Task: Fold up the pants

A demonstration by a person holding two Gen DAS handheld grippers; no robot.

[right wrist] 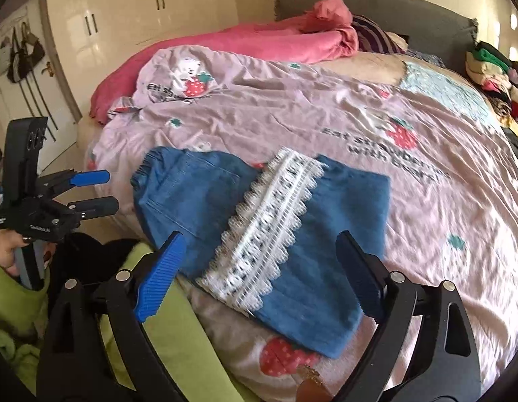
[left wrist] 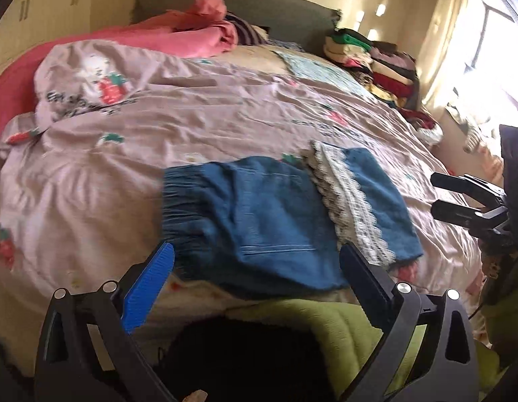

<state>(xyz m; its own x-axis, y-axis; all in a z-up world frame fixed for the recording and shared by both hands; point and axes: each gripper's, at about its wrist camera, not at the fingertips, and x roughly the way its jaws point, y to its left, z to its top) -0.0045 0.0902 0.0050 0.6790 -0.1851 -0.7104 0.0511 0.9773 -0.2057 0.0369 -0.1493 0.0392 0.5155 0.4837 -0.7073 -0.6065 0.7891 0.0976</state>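
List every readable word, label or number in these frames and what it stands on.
"Eat strawberries with bears": printed on the sheet, last letters blurred.
"Eat st...": same print on the sheet near the bear picture, rest lost in folds.
White label on the left tool: too small to read.

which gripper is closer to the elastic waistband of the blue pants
Left. The left gripper hangs open just beside the waistband; the right gripper hangs open past the lace-trimmed end, opposite.

"Eat strawberries with bears" printed on pink duvet cover [right wrist: 292,127], repeated partly near its bear-and-strawberry picture
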